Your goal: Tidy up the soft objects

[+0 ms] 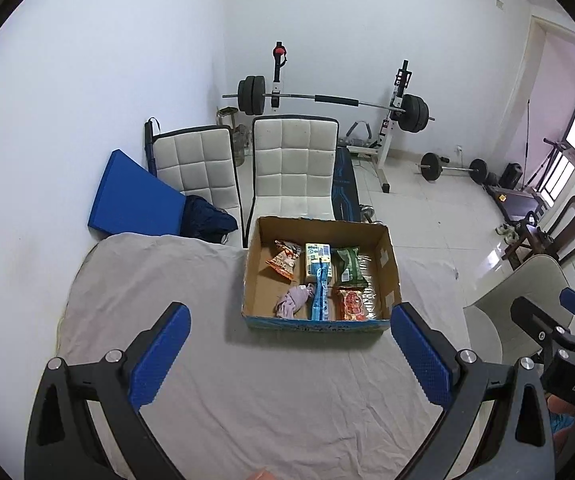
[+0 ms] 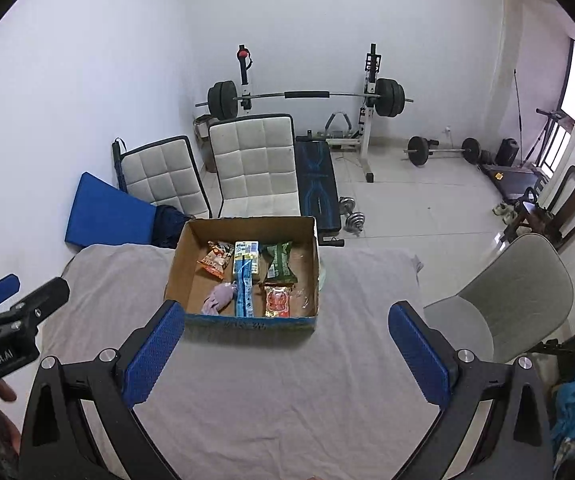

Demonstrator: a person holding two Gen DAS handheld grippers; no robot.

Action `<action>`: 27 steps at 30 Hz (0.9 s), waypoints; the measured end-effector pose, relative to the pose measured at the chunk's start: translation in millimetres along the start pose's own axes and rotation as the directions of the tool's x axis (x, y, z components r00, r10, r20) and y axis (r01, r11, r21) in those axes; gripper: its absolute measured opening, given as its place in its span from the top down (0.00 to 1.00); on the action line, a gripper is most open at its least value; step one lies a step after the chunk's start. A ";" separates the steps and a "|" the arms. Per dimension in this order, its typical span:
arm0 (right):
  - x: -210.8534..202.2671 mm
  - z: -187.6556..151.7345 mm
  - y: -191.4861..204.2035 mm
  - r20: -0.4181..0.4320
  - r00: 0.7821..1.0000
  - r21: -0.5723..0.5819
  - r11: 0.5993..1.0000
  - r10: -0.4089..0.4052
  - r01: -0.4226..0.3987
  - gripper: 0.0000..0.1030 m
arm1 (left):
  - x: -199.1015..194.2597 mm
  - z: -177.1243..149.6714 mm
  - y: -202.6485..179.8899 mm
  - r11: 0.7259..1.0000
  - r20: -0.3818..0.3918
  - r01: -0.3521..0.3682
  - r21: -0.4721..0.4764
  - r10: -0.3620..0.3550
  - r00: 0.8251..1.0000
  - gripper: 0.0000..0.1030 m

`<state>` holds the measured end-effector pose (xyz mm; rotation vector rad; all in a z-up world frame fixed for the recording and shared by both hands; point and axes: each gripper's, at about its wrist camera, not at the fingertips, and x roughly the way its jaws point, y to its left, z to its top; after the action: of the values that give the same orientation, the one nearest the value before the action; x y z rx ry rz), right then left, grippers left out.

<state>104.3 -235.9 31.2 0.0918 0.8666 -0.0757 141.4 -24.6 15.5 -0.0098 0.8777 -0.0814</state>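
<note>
We hold the left gripper (image 1: 289, 314) above a table draped in a grey cloth (image 1: 247, 392); its blue pads (image 1: 159, 356) stand wide apart with nothing between them. The right gripper (image 2: 285, 314) hangs beside it over the same cloth, jaws likewise spread wide and empty.

A cardboard box (image 1: 387, 256) sits on the far part of the table, ahead of both grippers and apart from them. Inside we see an orange snack bag (image 1: 285, 261) at the far left, a crumpled lilac cloth (image 1: 293, 300) in front of it, a long blue packet (image 1: 320, 292) lying over a pale carton (image 1: 316, 252) in the middle, a green packet (image 1: 349, 266) at the far right, and a red packet (image 1: 350, 303) in front of that.

Beyond the table stand two white chairs (image 1: 293, 160), a blue mat (image 1: 131, 196) and a barbell rack (image 1: 327, 100).
</note>
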 end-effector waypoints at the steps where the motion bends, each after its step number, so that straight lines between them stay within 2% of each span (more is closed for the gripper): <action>1: 1.6 0.3 -0.4 0.002 1.000 -0.002 1.000 -0.003 0.003 0.00 | -0.5 -0.1 -0.2 1.000 0.003 -0.003 0.001 0.003 1.000 0.00; 27: 1.3 1.7 -6.0 0.025 1.000 -0.004 1.000 -0.017 0.017 0.00 | -5.1 4.0 1.4 0.999 0.029 -0.036 -0.017 0.037 0.999 0.00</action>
<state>105.8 -242.1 31.0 0.0793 0.8431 -0.0905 141.4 -23.0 22.0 -0.0105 0.8489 -0.0396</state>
